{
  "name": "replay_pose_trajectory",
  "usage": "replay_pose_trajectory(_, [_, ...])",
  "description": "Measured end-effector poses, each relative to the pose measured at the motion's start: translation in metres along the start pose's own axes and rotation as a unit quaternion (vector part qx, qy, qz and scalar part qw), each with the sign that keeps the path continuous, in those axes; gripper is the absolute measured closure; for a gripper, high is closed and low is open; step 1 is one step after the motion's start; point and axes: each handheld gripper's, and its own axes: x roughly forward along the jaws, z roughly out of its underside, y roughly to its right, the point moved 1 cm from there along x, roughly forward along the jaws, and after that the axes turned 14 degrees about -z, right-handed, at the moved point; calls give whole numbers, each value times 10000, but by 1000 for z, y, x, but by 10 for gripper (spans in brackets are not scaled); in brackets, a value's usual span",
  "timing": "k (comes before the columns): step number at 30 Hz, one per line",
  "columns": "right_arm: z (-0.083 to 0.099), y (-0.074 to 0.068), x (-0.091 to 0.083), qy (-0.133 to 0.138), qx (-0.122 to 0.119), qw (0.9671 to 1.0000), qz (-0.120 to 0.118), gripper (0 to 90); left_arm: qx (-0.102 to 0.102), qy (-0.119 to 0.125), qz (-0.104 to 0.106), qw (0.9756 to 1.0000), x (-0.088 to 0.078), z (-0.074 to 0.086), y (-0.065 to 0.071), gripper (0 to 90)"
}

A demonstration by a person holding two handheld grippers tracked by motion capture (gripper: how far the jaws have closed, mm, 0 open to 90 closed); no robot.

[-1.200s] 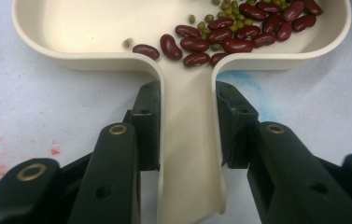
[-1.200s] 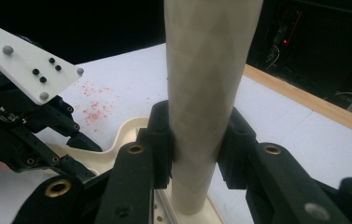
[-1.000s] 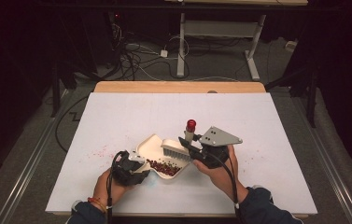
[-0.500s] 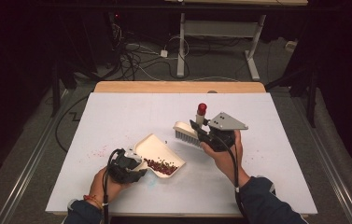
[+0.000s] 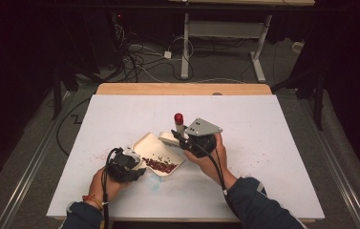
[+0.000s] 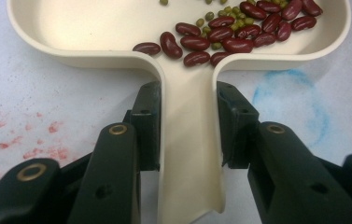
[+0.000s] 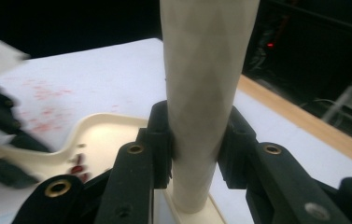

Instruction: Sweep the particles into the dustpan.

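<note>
While a person's two forearms enter from the bottom edge of the high view, the left gripper (image 5: 142, 168) pinches the flat handle of a cream dustpan (image 5: 151, 148) just left of the frame's centre, and the right gripper (image 5: 176, 137) clamps the handle of a small brush (image 5: 179, 123) immediately to the pan's right. Seen from the left gripper view, both black jaws press against the two edges of the pan's handle, which runs up the middle of the frame to the dustpan (image 6: 94, 28) across the top; dark red kidney beans (image 6: 229, 32) (with a few small green beans (image 6: 227, 11) among them) lie heaped in the upper right of that frame, inside the pan near the handle's root. Red smudges (image 6: 29, 140) mark the white table cover (image 6: 19, 84) at the frame's left, and a faint blue ring (image 6: 295, 98) shows at its right. From the right gripper view, the jaws close on the brush's pale, tapering handle (image 7: 206, 93), which stands upright through the centre of the frame, with the dustpan (image 7: 103, 135) lower left and blurred. Above, in the high view, the brush's red tip (image 5: 179, 117) points toward the top of the frame, and the white table (image 5: 273, 143) fills the middle, a wooden edge (image 5: 182, 88) along its far side.
</note>
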Motion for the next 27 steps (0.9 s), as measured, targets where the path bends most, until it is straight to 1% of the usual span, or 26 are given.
replay_pose_trajectory(1, [0, 0, 0, 0, 0, 10000, 0, 704, 8, -2, -12, 10000, 0, 0, 0, 631])
replay_pose_trajectory(2, [0, -5, -5, 57, 88, 9997, -213, 704, 26, -13, -29, 10000, 0, 0, 1, 631])
replay_pose_trajectory(3, [0, -5, -5, 57, 88, 9997, -213, 704, 26, -13, -29, 10000, 0, 0, 1, 631])
replay_pose_trajectory(4, [-1, -10, -11, 119, 112, 9989, -438, 705, 16, -20, -34, 10000, 0, 0, 1, 630])
replay_pose_trajectory(5, [-1, -10, -14, 149, 124, 9985, -516, 705, 9, -30, -33, 10000, 0, -1, 1, 630])
replay_pose_trajectory(7, [-1, -8, -21, 240, 194, 9978, -591, 705, 21, -45, -40, 10000, 0, -1, 1, 631])
replay_pose_trajectory(10, [-2, -3, -34, 349, 229, 9978, -508, 705, 28, -38, -43, 10000, 0, -1, 1, 631])
replay_pose_trajectory(11, [-2, -3, -34, 349, 229, 9978, -508, 705, 36, -47, -39, 10000, 0, -1, 1, 631])
replay_pose_trajectory(12, [-2, 1, -40, 406, 235, 9981, -395, 705, 16, -37, -23, 10000, 1, -1, 0, 631])
replay_pose_trajectory(13, [-2, 1, -40, 406, 235, 9981, -395, 705, 16, -37, -23, 10000, 1, -1, 0, 631])
replay_pose_trajectory(14, [-2, 4, -43, 438, 161, 9987, -210, 705, 21, -35, -35, 10000, 0, -1, -1, 631])
replay_pose_trajectory(15, [-1, 4, -43, 418, 100, 9990, -115, 705, -26, -24, -64, 10000, 0, -1, -1, 631])
replay_pose_trajectory(16, [-1, 4, -42, 402, 90, 9991, -51, 705, -59, -25, -78, 9999, 0, -1, -2, 632])
replay_pose_trajectory(21, [4, 1, -33, 277, 62, 9996, -40, 705, -88, -19, -91, 9999, 0, 0, -3, 632])
replay_pose_trajectory(22, [6, -3, -28, 203, 2, 9998, -70, 705, -87, -15, -96, 9999, 0, 0, -3, 632])
replay_pose_trajectory(23, [6, -4, -25, 180, 9, 9997, -142, 705, -92, -8, -104, 9999, 0, 0, -3, 630])
replay_pose_trajectory(24, [6, -4, -25, 180, 9, 9997, -142, 705, -110, 2, -116, 9999, 0, 0, -3, 630])
replay_pose_trajectory(25, [6, -5, -23, 205, 69, 9992, -347, 705, -138, 17, -112, 9998, 0, 0, -4, 629])
replay_pose_trajectory(26, [5, -5, -24, 222, 58, 9990, -394, 705, -145, 10, -123, 9998, 0, 1, -4, 630])
replay_pose_trajectory(27, [4, -2, -26, 294, 105, 9988, -386, 705, -168, 14, -124, 9998, 0, 1, -6, 630])
